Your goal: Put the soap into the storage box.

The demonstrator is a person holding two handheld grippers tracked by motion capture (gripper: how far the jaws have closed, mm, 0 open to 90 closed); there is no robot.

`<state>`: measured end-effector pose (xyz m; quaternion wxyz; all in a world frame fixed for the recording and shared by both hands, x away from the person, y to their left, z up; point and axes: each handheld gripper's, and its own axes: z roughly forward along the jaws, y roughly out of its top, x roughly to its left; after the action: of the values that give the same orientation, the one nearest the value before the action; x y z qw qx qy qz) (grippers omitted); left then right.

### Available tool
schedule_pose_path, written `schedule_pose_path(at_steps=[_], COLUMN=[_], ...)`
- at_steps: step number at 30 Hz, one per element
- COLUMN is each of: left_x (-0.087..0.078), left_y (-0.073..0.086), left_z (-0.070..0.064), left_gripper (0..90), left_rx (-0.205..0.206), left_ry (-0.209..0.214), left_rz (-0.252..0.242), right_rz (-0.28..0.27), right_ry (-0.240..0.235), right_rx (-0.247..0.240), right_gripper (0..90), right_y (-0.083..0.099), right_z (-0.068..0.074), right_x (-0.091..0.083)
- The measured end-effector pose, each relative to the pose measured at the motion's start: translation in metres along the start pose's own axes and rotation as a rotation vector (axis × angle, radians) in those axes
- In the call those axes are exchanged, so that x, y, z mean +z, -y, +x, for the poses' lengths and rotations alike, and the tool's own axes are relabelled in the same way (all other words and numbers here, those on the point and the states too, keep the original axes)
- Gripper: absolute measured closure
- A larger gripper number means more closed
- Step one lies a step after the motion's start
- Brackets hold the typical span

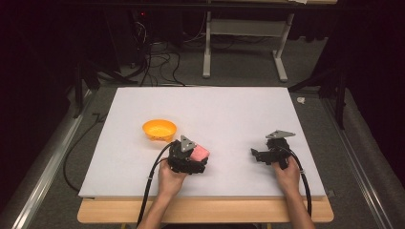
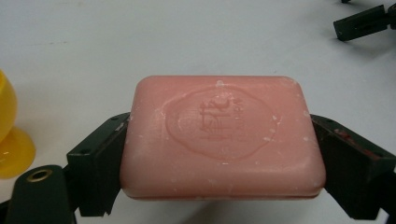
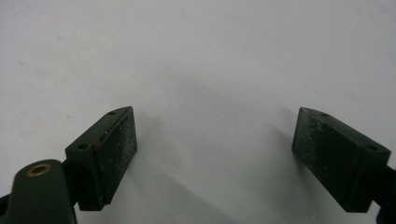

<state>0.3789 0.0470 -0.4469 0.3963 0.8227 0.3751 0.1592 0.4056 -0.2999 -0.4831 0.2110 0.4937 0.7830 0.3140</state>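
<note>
We clamp pink soap (image 2: pixel 222 140) flat in left tool (image 1: pixel 190 160) for carrying toward yellow bowl (image 1: pixel 159 130) nearby; right tool (image 3: pixel 215 154) gapes empty, spare.

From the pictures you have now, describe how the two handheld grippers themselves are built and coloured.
Both the left gripper and the right gripper are black, each topped by a grey three-cornered plate and trailing a black cable toward the person. Each has two blocky black jaws with flat, scuffed, whitish-dusted pads and a brass-ringed hole near the base. The forearms are bare, without sleeves.
</note>
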Motion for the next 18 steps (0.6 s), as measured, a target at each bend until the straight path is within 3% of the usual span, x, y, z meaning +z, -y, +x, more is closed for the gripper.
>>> schedule_pose_path(at_steps=[18], left_x=[-0.015], left_y=[0.009], left_z=[0.01], left_gripper=[13.5], left_rx=[-0.027], left_ry=[-0.025], left_rz=[-0.008], right_rz=[-0.001], right_ry=[0.002], right_rx=[-0.001], right_gripper=[14.6], right_y=[0.0], right_z=[0.0], right_x=[0.0])
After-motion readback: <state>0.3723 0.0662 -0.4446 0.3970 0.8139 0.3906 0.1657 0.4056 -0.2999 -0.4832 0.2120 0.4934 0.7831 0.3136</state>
